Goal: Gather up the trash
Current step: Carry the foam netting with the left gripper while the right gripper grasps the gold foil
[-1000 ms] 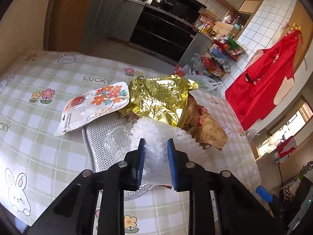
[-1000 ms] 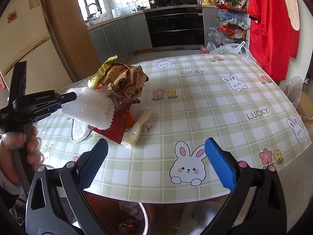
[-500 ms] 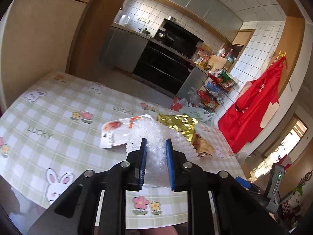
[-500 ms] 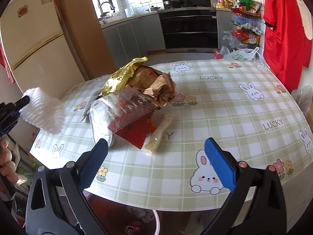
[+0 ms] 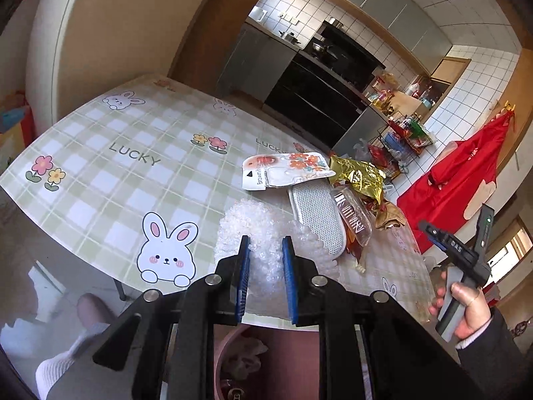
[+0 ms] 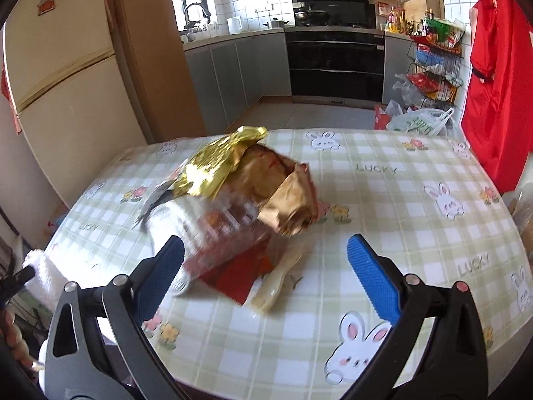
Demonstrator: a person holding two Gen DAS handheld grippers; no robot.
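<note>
White foam wrap (image 5: 253, 230), crinkled and bubbly, sits pinched between the blue pads of the left gripper (image 5: 265, 250), which angles downward past the near edge of the table (image 5: 110, 180). Below those closed-in jaws, the left view alone shows a pinkish bin (image 5: 233, 350) with scraps inside, under the table edge. It also catches the person's right hand (image 5: 466, 310) wrapped round its gripper handle, off to the right. From the right wrist camera the foam appears only as a white tuft (image 6: 41, 276) at the far left edge. The right gripper (image 6: 265, 266) has its jaws spread wide with nothing in them, tilted down over the remaining heap: gold foil wrapper (image 6: 216, 163), crumpled brown paper bag (image 6: 283, 196), red packet (image 6: 236, 276), all blurred.
</note>
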